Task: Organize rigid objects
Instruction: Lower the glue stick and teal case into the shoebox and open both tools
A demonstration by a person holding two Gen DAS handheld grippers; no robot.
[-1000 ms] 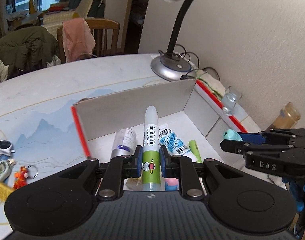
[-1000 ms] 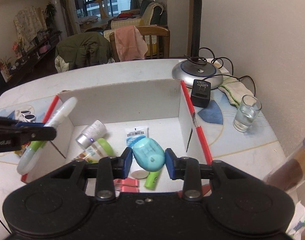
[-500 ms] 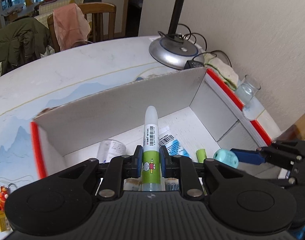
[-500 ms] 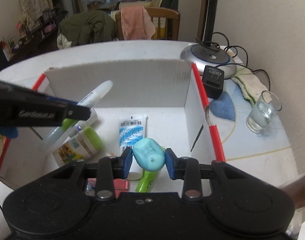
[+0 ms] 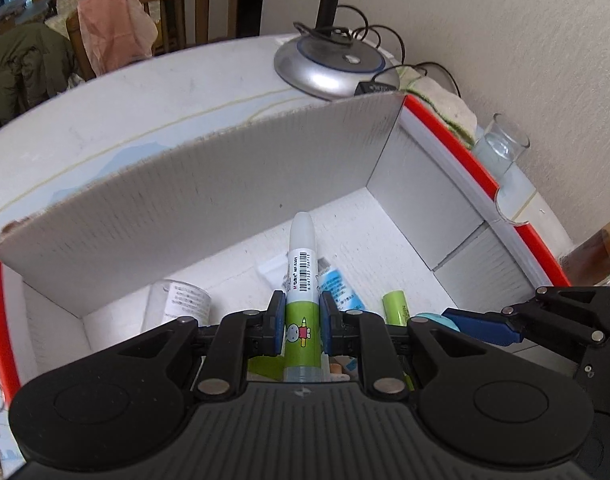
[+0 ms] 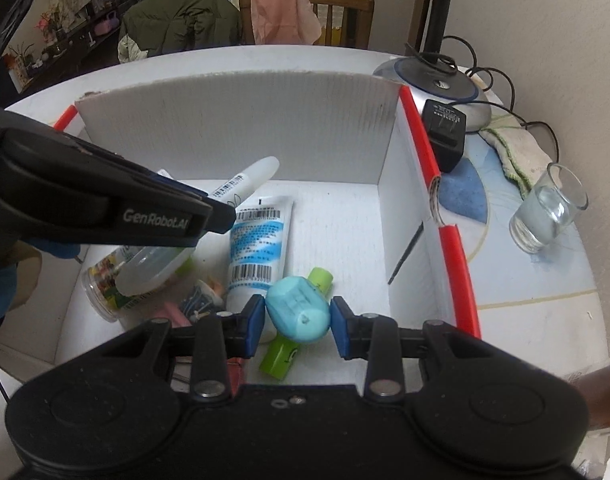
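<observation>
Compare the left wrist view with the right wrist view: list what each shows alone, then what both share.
Only the left wrist view: the glue pen's cartoon label, clamped in the left gripper.

Only the right wrist view: the whole teal object between the right gripper's pads, the black adapter and a jar in the box.

Both: the box, the blue tube, the green tube, the lamp base and the glass.

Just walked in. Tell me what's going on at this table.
A person is sorting small items into a white cardboard box with red edges. The left gripper is shut on a green-and-white glue pen; the right gripper is shut on a turquoise plastic object. Both hang over the box, above a blue-and-white tube lying inside.
</observation>
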